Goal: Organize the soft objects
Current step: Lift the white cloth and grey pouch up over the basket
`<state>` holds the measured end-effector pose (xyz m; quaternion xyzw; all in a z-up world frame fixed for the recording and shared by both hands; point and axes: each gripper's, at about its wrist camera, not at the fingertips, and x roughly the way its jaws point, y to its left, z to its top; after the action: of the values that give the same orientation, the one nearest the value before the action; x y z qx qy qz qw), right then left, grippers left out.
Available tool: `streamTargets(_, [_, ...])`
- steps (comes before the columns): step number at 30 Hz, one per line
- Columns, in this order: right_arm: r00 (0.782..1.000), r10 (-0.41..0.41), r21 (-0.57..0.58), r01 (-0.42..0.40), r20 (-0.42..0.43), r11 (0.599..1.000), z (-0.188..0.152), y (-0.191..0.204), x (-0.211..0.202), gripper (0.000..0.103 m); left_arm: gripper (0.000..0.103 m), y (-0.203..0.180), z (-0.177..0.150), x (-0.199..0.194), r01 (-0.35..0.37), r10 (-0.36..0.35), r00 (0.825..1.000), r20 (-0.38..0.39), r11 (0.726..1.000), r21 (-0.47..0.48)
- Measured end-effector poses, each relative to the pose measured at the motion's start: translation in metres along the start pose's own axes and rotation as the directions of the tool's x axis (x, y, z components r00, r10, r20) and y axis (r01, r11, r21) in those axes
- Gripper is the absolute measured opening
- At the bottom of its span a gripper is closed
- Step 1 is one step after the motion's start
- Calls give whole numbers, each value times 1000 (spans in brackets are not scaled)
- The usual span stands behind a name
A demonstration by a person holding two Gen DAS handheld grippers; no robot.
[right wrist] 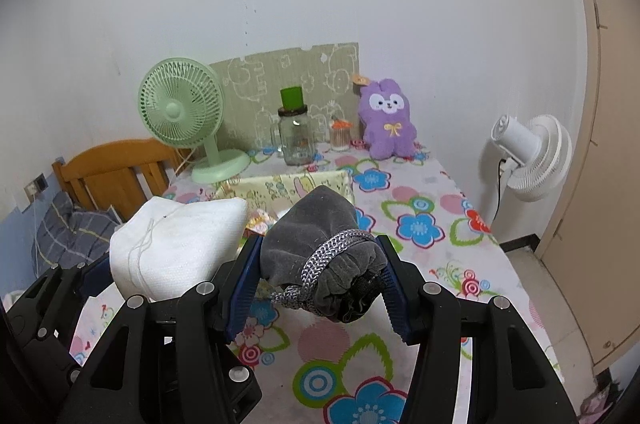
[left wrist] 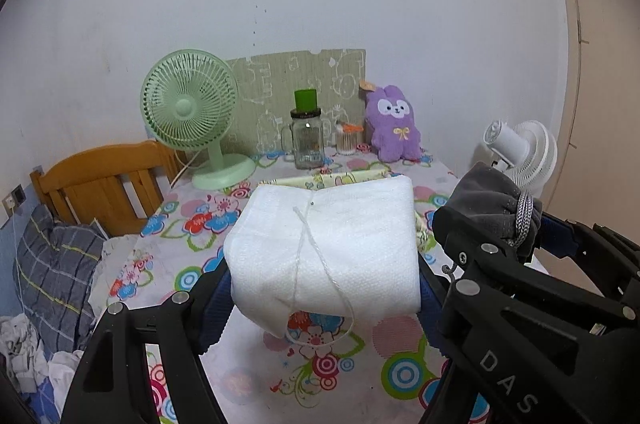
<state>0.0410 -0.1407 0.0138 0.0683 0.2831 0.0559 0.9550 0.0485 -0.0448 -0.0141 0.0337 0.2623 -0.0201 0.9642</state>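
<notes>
My left gripper (left wrist: 324,288) is shut on a white soft pouch (left wrist: 332,244) with a thin white string, held above the flowered table; the pouch also shows in the right wrist view (right wrist: 180,244). My right gripper (right wrist: 316,284) is shut on a grey velvet drawstring pouch (right wrist: 320,244) with a grey braided cord, held just right of the white one; it also shows in the left wrist view (left wrist: 488,203). A pale yellow patterned cloth box (right wrist: 288,187) lies on the table behind both pouches. A purple plush bunny (right wrist: 386,121) sits at the back.
A green desk fan (left wrist: 192,111) stands back left, a glass jar with a green lid (left wrist: 306,135) and a small cup (left wrist: 346,137) at the back middle. A white fan (right wrist: 532,155) stands right of the table. A wooden bed frame (left wrist: 104,179) and bedding lie left.
</notes>
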Motion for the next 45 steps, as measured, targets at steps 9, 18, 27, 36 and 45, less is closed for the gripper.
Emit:
streamTargets(9, [999,3,-6,-3,36,1000,15,4,-2,59,80,4,13,-2,0,1,999,33,1000,-8])
streamTargets(18, [998,6,-5,-6,58,1000,29,7,7,59,80,11,28,9,-2,3,999,52,1000,-16])
streamTargets(27, [997,19,-17,-18,68,1000,43,12,25,59,80,20,39,26,-12,14,998,59,999,-36])
streamTargets(36, [998,26,-12,-25,63,1000,50,13,45,59,80,22,46,46,-18,20,999,49,999,-42])
streamTargets(45, [999,15,-8,-15,39,1000,55,11,72,59,80,25,50,71,-24,26,999,26,998,-53])
